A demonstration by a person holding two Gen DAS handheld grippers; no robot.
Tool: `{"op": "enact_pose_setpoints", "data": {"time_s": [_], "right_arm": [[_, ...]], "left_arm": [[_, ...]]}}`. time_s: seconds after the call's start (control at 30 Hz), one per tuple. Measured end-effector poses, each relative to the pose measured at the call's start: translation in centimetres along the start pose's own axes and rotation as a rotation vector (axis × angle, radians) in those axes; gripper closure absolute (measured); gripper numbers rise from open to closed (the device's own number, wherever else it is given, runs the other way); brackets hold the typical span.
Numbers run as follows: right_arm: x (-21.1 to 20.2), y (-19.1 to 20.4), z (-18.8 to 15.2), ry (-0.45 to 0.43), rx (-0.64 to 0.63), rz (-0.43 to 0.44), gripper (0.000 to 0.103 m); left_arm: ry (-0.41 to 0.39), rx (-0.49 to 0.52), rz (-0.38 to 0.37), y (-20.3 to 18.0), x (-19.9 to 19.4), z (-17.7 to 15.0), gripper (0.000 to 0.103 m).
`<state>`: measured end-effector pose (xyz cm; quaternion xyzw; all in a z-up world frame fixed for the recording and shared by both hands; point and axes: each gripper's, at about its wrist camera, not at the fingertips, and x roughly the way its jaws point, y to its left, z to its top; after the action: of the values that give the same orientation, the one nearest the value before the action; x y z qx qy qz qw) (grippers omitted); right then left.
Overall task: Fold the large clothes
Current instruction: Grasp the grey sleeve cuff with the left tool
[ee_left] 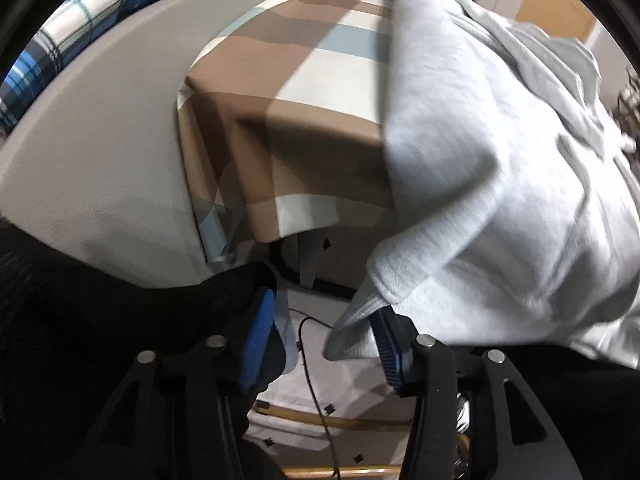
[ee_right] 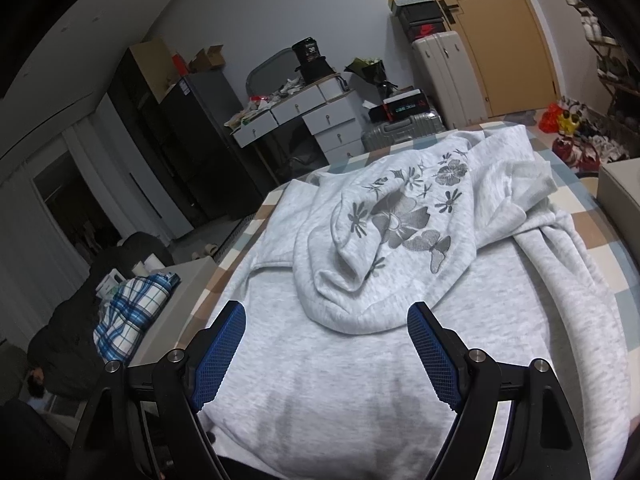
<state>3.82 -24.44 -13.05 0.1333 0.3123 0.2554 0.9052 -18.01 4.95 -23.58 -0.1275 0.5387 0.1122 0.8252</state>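
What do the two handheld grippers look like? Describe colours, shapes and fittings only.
Both the left gripper and the right gripper match: black angular frames with triangular cut-outs, round silver bolt heads at the pivots, and flat fingers faced with blue ribbed pads. No sleeve shows.

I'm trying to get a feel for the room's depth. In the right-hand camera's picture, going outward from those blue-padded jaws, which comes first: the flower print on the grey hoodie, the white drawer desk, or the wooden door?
1. Flower print, on the hoodie just ahead of the right gripper.
2. White drawer desk, beyond the bed, left of centre.
3. Wooden door, at the back right.
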Motion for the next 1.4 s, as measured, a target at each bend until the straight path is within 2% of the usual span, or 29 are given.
{"op": "enact_pose_setpoints", "data": {"time_s": [0.13,0.23,0.3,0.37,0.4,0.43,0.47,0.5,0.7,0.77,0.83,0.87,0.93,1.0,1.1,1.13,1.17,1.23,1.27,1.3,1.33,1.4], "right_arm": [[-0.2,0.1,0.0,-0.008,-0.003,0.014,0.019],[-0.5,0.2,0.0,-0.015,-0.002,0.031,0.019],[-0.7,0.1,0.0,-0.02,-0.001,0.038,0.019],[-0.9,0.0,0.1,-0.024,0.004,0.051,0.019],[-1.0,-0.1,0.1,-0.026,0.008,0.057,0.019],[-1.1,-0.2,0.1,-0.029,0.014,0.063,0.019],[-1.3,-0.2,0.2,-0.033,0.019,0.069,0.019],[-1.4,-0.3,0.2,-0.037,0.023,0.074,0.019],[-1.9,-0.9,0.3,-0.045,0.056,0.098,0.019],[-1.9,-1.1,0.4,-0.047,0.067,0.103,0.019],[-1.9,-1.0,0.4,-0.047,0.061,0.096,0.019],[-1.9,-0.8,0.4,-0.048,0.053,0.094,0.019],[-2.0,-0.5,0.3,-0.049,0.035,0.087,0.019],[-1.9,-0.2,0.2,-0.044,0.016,0.079,0.019],[-1.9,0.0,0.1,-0.043,-0.002,0.067,0.019],[-2.0,-0.1,0.1,-0.045,0.004,0.068,0.019],[-2.0,-0.3,0.1,-0.047,0.013,0.068,0.019],[-2.1,-0.9,0.2,-0.05,0.04,0.069,0.019],[-2.1,-1.1,0.3,-0.053,0.05,0.069,0.019],[-2.3,-1.3,0.3,-0.057,0.061,0.069,0.019],[-2.6,-1.5,0.4,-0.066,0.073,0.076,0.019],[-3.9,-1.7,0.5,-0.087,0.087,0.099,0.019]], "left_arm": [[0.007,0.101,-0.037,-1.8,0.2,-0.1,0.057],[0.007,0.132,-0.034,-3.0,0.6,0.5,0.057],[-0.006,0.158,-0.077,-3.0,0.4,0.4,0.057],[-0.033,0.2,-0.077,-3.2,0.1,0.7,0.057],[-0.05,0.224,-0.06,-3.3,-0.1,0.8,0.061],[-0.053,0.229,-0.05,-3.1,-0.2,1.6,0.082],[-0.049,0.23,-0.052,-2.8,-0.3,1.9,0.094],[-0.034,0.227,-0.069,-2.5,-0.5,2.1,0.099],[-0.071,0.143,-0.16,0.9,-4.2,2.5,0.101],[-0.042,0.059,-0.244,2.5,-4.7,2.8,0.101],[-0.013,-0.022,-0.299,1.9,-6.3,3.6,0.101],[0.005,-0.08,-0.329,3.0,-5.9,3.5,0.101],[0.026,-0.109,-0.333,2.9,-5.6,4.1,0.101],[0.012,-0.097,-0.295,2.3,-6.1,3.5,0.101],[0.003,-0.053,-0.181,0.4,-6.8,3.8,0.091],[0.014,-0.049,-0.154,0.2,-6.5,3.8,0.077],[0.033,-0.048,-0.133,-0.2,-6.2,3.8,0.069],[0.055,-0.08,-0.174,0.1,-5.3,3.6,0.04],[0.068,-0.113,-0.224,0.2,-4.9,3.6,0.036],[0.075,-0.146,-0.309,0.4,-4.5,3.5,0.032],[0.078,-0.162,-0.346,0.8,-4.4,3.2,0.03],[0.093,-0.159,-0.314,0.4,-3.4,3.4,0.03]]}}
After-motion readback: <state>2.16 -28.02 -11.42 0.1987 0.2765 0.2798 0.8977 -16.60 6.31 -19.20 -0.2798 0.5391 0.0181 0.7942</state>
